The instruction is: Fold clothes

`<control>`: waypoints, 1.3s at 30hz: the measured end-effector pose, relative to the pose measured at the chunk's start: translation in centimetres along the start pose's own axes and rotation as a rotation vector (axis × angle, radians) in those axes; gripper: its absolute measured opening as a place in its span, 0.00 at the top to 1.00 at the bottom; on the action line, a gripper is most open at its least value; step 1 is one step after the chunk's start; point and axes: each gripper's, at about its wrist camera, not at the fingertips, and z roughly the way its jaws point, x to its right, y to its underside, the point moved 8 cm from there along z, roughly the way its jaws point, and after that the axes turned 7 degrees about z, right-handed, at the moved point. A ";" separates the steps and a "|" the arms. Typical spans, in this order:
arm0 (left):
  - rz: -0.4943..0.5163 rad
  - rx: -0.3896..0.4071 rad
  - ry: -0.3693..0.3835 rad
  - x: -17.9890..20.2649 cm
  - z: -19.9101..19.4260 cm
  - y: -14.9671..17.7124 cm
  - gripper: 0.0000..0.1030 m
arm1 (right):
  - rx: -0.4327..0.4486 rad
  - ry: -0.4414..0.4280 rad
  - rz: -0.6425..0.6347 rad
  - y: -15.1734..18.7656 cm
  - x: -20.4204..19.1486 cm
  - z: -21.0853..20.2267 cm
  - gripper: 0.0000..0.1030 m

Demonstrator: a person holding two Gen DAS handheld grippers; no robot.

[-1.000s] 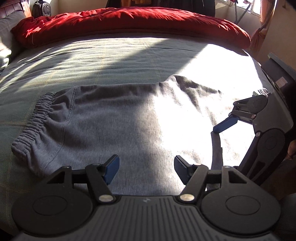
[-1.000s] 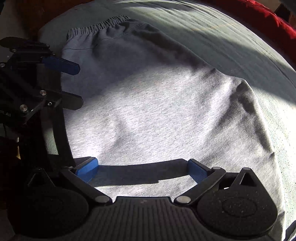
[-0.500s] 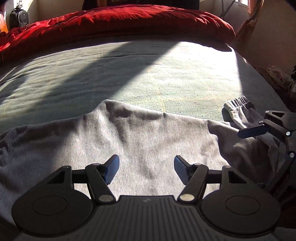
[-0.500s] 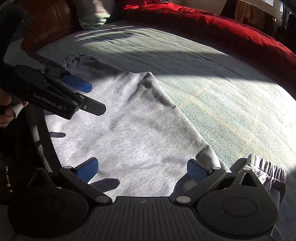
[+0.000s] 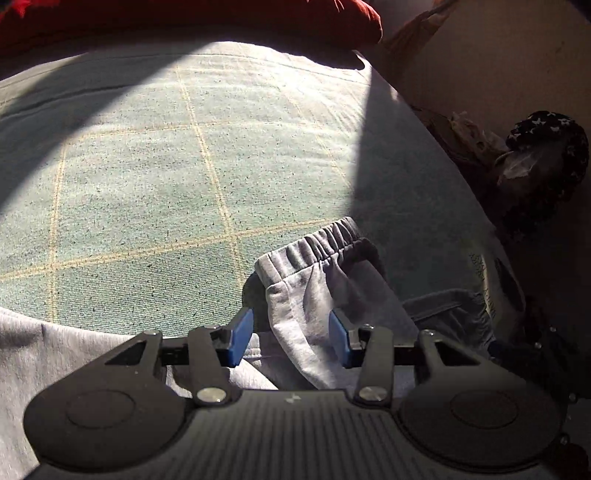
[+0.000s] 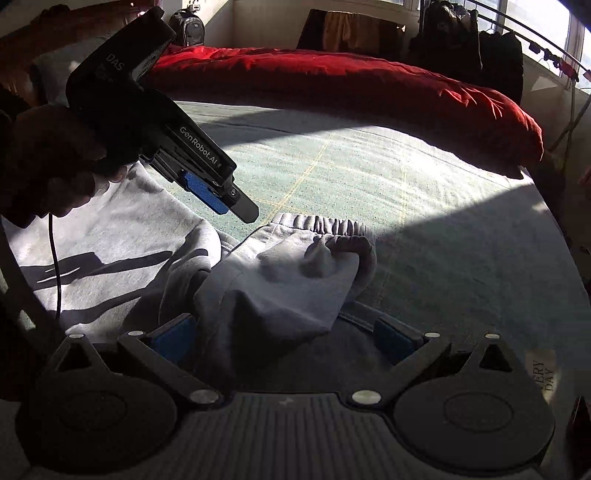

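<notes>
Two tools hang over soft grey sweatpants (image 5: 314, 295) lying bunched on a green checked bed (image 5: 147, 166). The left tool (image 5: 291, 338) is closing, cloth between its pads, untouched. The right tool (image 6: 284, 338) gapes wide astride a fold, angled downward.

Hard sunlight from my window (image 6: 546, 22) glares across the bed (image 5: 147, 166); deep shadows elsewhere, fisheye bending the edges.
</notes>
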 end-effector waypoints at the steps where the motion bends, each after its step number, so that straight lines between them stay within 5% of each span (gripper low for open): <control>1: 0.012 -0.010 -0.004 0.1 0.6 -0.3 0.58 | 0.005 0.006 0.018 0.3 0.6 -0.2 0.00; 6: -0.035 -0.082 -0.024 -1.1 3.2 -0.6 0.58 | 0.027 0.031 0.085 1.4 2.6 -0.7 0.00; 16: -0.109 -0.093 0.049 -1.2 5.7 -1.1 0.58 | 0.022 0.042 0.114 2.5 3.7 -0.8 0.00; 19: -0.110 -0.067 0.074 -0.9 5.6 -1.3 0.83 | 0.018 0.049 0.124 2.6 4.0 -0.8 0.00; 24: -0.119 -0.004 0.117 0.4 3.2 -1.3 0.88 | -0.001 0.069 0.117 2.9 4.5 -0.5 0.00; 31: -0.084 0.048 0.289 6.8 -0.6 -1.1 0.88 | -0.053 0.110 0.117 4.0 6.2 -0.4 0.00; 39: -0.068 -0.021 0.465 12.5 1.1 0.4 0.90 | -0.153 0.163 0.204 6.5 10.6 -1.3 0.00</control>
